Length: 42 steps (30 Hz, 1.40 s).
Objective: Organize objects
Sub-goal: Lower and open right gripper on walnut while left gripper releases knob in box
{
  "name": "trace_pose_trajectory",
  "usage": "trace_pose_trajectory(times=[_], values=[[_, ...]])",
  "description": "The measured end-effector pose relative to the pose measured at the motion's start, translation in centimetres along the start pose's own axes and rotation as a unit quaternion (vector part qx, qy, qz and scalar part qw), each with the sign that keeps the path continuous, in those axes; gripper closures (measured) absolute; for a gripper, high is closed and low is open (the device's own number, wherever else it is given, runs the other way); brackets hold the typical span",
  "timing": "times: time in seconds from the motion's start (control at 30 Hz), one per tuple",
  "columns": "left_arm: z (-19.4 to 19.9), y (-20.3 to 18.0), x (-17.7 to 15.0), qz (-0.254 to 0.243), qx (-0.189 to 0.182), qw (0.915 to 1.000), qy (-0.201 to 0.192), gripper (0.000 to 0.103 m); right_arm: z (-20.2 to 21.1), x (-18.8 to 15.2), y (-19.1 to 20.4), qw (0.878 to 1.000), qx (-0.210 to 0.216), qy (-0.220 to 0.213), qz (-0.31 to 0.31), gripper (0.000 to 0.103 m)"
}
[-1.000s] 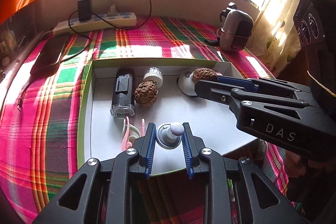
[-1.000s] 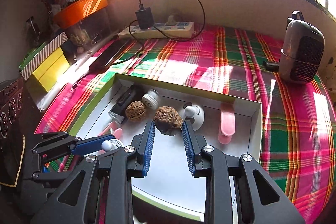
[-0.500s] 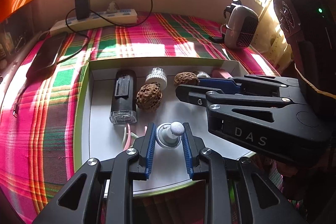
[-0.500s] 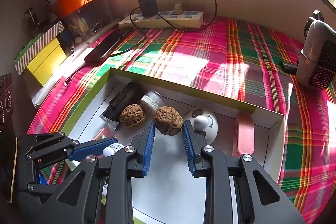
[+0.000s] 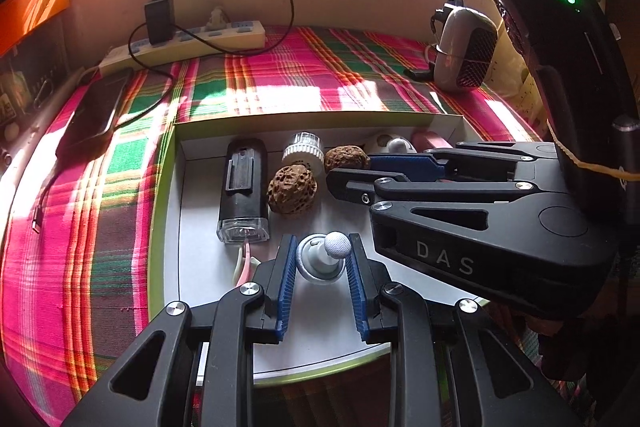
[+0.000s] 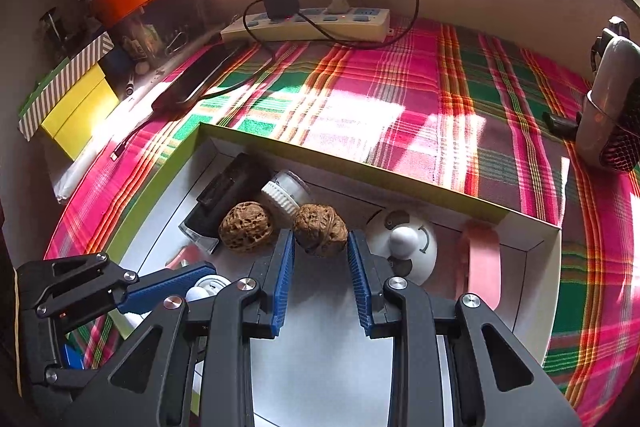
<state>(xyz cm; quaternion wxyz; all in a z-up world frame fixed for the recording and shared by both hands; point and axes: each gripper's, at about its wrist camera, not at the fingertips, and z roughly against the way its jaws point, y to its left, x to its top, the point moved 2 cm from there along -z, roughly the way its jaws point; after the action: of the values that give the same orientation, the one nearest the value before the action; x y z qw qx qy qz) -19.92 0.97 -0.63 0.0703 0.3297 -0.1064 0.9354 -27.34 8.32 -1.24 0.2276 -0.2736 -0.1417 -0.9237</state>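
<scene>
A shallow white box with green sides (image 5: 170,195) (image 6: 332,163) lies on the plaid cloth. My left gripper (image 5: 322,259) is shut on a small white knob piece with a round base (image 5: 320,257) over the box's near part. My right gripper (image 6: 320,247) (image 5: 348,167) is shut on a brown walnut (image 6: 320,229) (image 5: 346,158), near a second walnut (image 6: 246,231) (image 5: 292,189). A black flashlight (image 5: 242,187) (image 6: 224,197), a white ribbed cap (image 5: 302,149) (image 6: 284,193), a white round knob piece (image 6: 402,245) and a pink piece (image 6: 482,265) lie in the box.
A power strip (image 6: 308,25) with a charger and cable lies at the back wall. A dark phone (image 5: 92,111) lies left of the box. A small grey heater (image 5: 464,51) stands at the right. Orange and yellow boxes (image 6: 80,103) crowd the left shelf.
My right gripper has carried its walnut leftwards across the box, from beside the white round piece to beside the second walnut. My left gripper has stayed shut on the knob piece.
</scene>
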Motion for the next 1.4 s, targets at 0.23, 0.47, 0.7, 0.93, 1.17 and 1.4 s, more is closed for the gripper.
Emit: trace_pose_trajectory(times=[0.23, 0.47, 0.7, 0.93, 1.17, 1.4], values=[[-0.01, -0.01, 0.05, 0.001, 0.0, 1.0, 0.0, 0.08, -0.14, -0.02, 0.0, 1.0, -0.002, 0.002, -0.004, 0.074], [-0.03, 0.11, 0.03, 0.0, 0.004, 1.0, 0.0, 0.08, -0.26, -0.05, 0.13, 1.0, -0.003, 0.004, -0.003, 0.074], [-0.03, 0.16, 0.03, 0.001, 0.004, 1.0, 0.0, 0.079, -0.19, -0.04, 0.14, 1.0, -0.001, 0.002, -0.01, 0.07], [0.04, 0.15, 0.03, 0.0, 0.003, 1.0, 0.0, 0.077, -0.11, -0.08, 0.24, 1.0, -0.002, 0.0, -0.011, 0.068], [0.14, 0.15, -0.02, 0.0, 0.003, 1.0, 0.0, 0.073, 0.17, -0.15, 0.16, 1.0, -0.004, -0.003, -0.015, 0.066], [0.37, 0.25, -0.22, 0.0, 0.006, 1.0, -0.002, 0.073, 0.63, -0.2, 0.36, 1.0, -0.002, -0.009, -0.017, 0.062]])
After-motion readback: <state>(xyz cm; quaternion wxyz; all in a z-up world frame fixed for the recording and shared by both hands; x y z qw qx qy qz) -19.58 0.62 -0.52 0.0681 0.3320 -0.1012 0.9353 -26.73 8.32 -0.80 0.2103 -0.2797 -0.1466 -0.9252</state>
